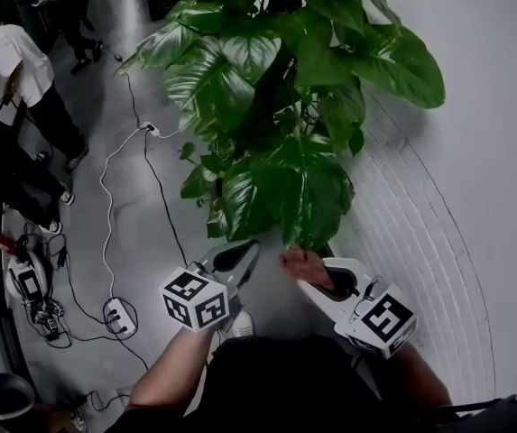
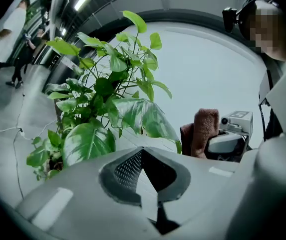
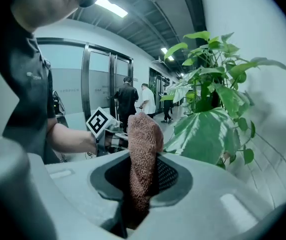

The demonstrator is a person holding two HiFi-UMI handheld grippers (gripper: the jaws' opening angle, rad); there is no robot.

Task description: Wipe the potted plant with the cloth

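Grey floor (image 1: 141,233) at the white wall's (image 1: 484,188) foot carries the potted plant (image 1: 276,106); we hold the cloth (image 3: 143,134) clamped in the right gripper (image 3: 143,184) near its lower leaves, left gripper (image 2: 143,176) closed and empty, wiping apparently not yet begun.

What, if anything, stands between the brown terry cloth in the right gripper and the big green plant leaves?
Nothing visible. The brown terry cloth, clamped in the right gripper, faces the nearest broad green leaf across open air.

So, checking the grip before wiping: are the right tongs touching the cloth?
Touching. The right gripper view shows the cloth pinched between the right tongs.
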